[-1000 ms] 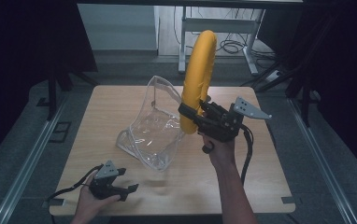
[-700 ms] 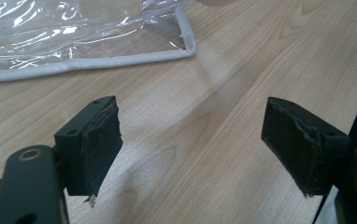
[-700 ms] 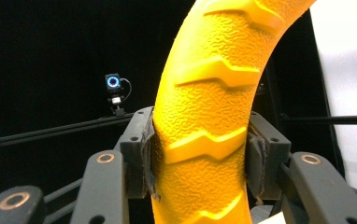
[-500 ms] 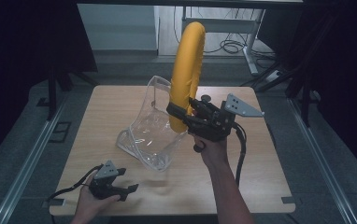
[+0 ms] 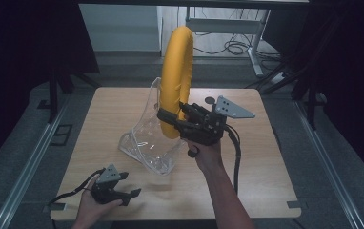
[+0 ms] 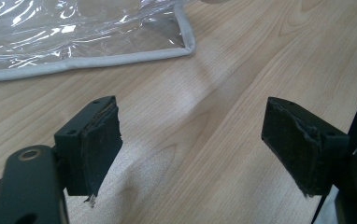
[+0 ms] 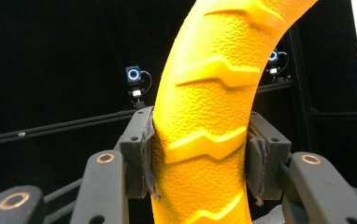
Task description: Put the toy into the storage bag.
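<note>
yellow ring held up over the clear bag

at about 7 o'clock on the wooden table [image 5: 266,157], the left gripper [image 5: 123,194] lies low on the wood in the person's left hand [image 5: 88,210]. its jaws stand wide apart with nothing between them, and bare wood shows between the two black pads [image 6: 99,140].

just past them, toward 11 o'clock in the left gripper view, lies the grey-edged corner of the clear plastic bag [image 6: 74,37]. from above, the bag [image 5: 146,138] stands open near the table's middle.

right of the bag, the right gripper [image 5: 166,118] is clamped on the lower end of a yellow ring [image 5: 176,71]. the ring stands nearly upright, rising toward 12 o'clock above the bag's open top. in the right gripper view both pads press its ribbed yellow sides [image 7: 204,140].
</note>
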Tool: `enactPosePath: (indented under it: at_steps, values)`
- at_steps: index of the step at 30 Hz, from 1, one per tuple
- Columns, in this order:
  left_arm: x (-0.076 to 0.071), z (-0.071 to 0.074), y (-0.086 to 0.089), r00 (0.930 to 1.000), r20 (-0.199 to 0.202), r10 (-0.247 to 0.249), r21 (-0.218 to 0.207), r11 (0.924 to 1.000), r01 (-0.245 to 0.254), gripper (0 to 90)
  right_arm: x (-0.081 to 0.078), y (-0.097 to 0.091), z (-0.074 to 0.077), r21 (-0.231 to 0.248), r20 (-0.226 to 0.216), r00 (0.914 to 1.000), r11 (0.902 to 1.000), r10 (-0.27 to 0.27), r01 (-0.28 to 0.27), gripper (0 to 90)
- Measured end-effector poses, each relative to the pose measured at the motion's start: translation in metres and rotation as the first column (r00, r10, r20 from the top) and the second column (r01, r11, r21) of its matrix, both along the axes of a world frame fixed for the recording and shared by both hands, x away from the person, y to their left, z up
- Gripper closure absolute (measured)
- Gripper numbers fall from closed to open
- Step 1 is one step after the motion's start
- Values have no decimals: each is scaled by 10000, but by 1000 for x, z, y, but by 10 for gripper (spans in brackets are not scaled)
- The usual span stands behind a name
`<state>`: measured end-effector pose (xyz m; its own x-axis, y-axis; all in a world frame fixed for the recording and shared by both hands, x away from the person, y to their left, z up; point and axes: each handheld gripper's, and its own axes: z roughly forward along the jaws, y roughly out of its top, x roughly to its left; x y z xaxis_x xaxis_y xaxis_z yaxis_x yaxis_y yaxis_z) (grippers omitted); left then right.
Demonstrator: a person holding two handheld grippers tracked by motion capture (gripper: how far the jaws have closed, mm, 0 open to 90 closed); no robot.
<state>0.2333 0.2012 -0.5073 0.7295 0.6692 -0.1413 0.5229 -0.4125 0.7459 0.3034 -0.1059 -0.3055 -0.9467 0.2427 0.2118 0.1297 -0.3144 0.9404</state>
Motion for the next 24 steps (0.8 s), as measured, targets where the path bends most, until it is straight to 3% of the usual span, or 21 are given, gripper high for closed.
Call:
enactPosePath:
  at_steps: [15,24]
  values:
    - [0,0,0,10000,24,17,21,10000,-17,196,1,16,-8,-152,-172,9989,9989,444,-447,514]
    - [-1,0,1,10000,51,7,75,10000,-8,196,4,25,-17,-225,-494,9963,9972,697,-709,514]
